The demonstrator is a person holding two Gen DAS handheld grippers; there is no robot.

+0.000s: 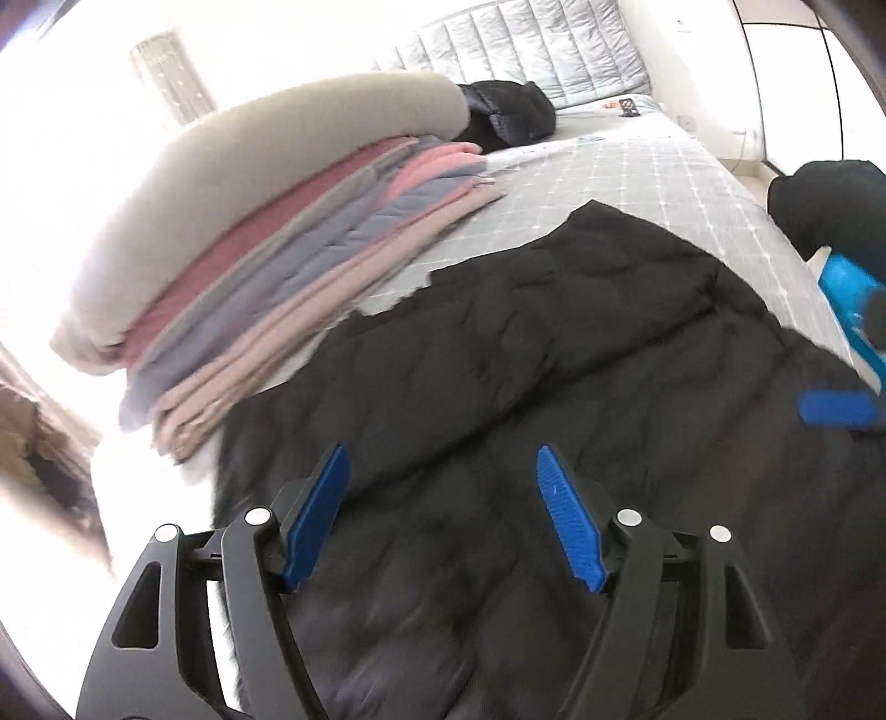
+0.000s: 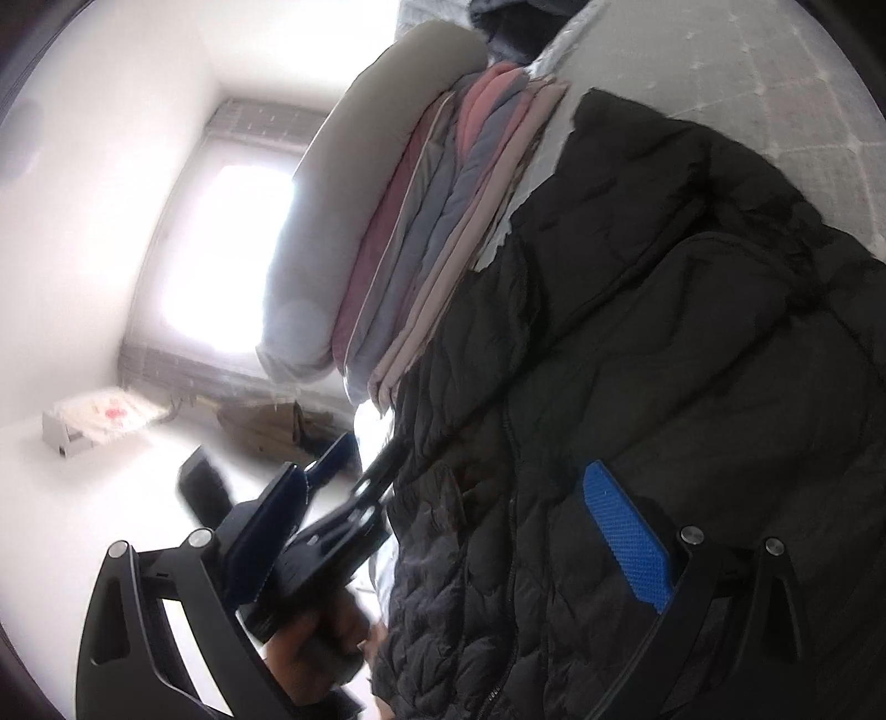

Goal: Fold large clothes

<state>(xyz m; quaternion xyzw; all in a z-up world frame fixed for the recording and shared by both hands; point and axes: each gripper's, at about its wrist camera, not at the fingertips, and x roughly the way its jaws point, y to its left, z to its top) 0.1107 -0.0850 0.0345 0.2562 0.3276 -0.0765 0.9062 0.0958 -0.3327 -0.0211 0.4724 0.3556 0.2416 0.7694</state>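
My left tool (image 1: 443,515) hangs above the black quilted coat (image 1: 554,354) with its blue pads spread wide and nothing between them; the cloth lies below, untouched. My right tool (image 2: 459,531) sits at the coat's edge with its pads well apart; the coat's bulk fills the gap, but I cannot tell whether the pads press on it.

The coat lies spread on the bed (image 1: 664,177), directly ahead of and beneath my left tool. Its long axis runs from just under my tools away toward the headboard (image 1: 531,50), and the zipper seam in the right view follows that line. Which end is collar and which hem, I cannot tell.

The stack of folded clothes (image 1: 266,266) stands just left of the coat, touching its edge. I judge that a fold swung that way could drag or topple it. The puffy, slippery fabric could also slide from a shallow pinch, or I might catch only the top layer, leaving the fold crooked.
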